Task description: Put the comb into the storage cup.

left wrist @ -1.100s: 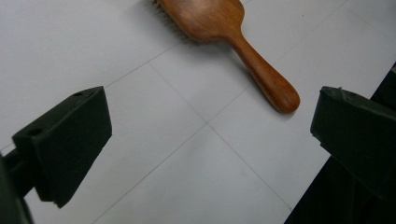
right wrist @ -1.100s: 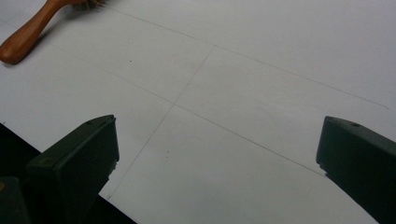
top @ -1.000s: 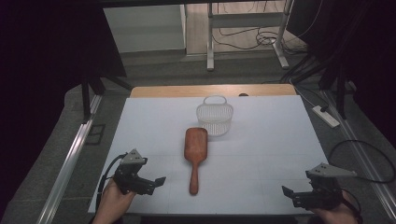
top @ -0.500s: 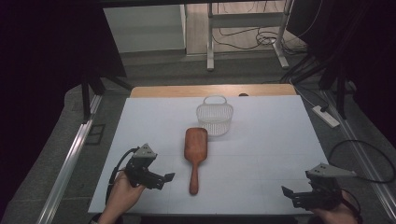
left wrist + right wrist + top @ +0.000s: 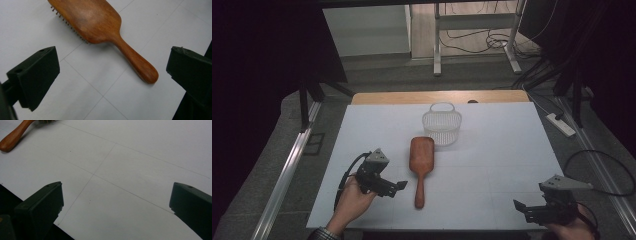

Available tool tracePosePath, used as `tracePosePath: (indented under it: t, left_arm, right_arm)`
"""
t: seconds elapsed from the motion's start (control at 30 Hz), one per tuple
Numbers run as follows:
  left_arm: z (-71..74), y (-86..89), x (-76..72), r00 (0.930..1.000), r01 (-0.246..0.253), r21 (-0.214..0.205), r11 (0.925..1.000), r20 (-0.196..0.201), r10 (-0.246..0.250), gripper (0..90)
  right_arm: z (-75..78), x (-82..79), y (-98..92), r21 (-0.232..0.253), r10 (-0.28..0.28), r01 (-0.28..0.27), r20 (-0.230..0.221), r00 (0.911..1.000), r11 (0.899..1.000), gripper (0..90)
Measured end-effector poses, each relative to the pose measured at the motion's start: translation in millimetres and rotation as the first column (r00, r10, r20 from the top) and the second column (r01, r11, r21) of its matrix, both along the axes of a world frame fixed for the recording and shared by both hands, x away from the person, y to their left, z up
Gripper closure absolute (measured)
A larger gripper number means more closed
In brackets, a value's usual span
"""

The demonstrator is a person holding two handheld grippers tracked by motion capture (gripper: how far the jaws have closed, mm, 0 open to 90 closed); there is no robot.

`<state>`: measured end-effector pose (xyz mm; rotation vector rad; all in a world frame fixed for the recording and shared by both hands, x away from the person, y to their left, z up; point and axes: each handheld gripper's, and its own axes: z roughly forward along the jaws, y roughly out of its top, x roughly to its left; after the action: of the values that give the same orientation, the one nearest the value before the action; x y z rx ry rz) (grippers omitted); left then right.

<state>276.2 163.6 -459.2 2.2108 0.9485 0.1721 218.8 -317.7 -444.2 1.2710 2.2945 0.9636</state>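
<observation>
A: Listing from the desk's left edge across. Item one: left hand-held gripper [image 5: 398, 185], held in a hand [image 5: 351, 200] low over the desk [image 5: 512, 150] near the front-left corner. Jaws spread wide, nothing between them. They point rightward at the brush handle, which reads as lining up for a grasp.

B: Item two?

A: Wooden paddle hairbrush [image 5: 420, 162], lying flat near the middle of the desk, a little toward the front edge. Head toward the far edge, handle toward the front, bristles down. In the left gripper view the hairbrush [image 5: 105, 32] handle lies between the two open jaws but farther off, not touched. With the handle end free and nothing near it on the desk, it is the obvious place to take hold.

B: Item three?

A: White wire basket [image 5: 442, 125], upright, open top, just beyond the brush head toward the far edge. A likely place to put the brush, judging by how near it stands.

B: Last?

A: Right hand-held gripper [image 5: 523, 207], at the front-right corner, jaws wide, empty, well apart from the brush. It looks parked out of the way; its own view faces bare desk [image 5: 140, 170], with the handle tip [image 5: 10, 141] far off.
</observation>
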Motion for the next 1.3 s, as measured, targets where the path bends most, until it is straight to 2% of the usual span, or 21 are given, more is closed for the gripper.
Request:
tracePosePath:
  t: [0.47,0.87,1.3]
  left_arm:
    - [-1.0,-24.3,15.5,0.9995,0.027,0.025,0.9993,-0.017,-0.027,0.0]
    - [1.4,-41.8,28.6,0.9981,0.054,0.01,0.9985,-0.03,-0.054,0.0]
    - [2.3,-61.9,42.4,0.9952,0.092,0.017,0.9956,-0.037,-0.091,0.0]
  right_arm:
    - [-0.2,0.3,0.0,-0.002,0.0,0.0,-0.003,1.0,1.0,0.0]
    - [-0.5,0.6,0.4,-0.007,-0.001,0.001,-0.007,1.0,1.0,0.0]
    - [-0.8,1.1,0.5,-0.008,0.0,0.0,-0.014,0.9999,1.0,0.0]
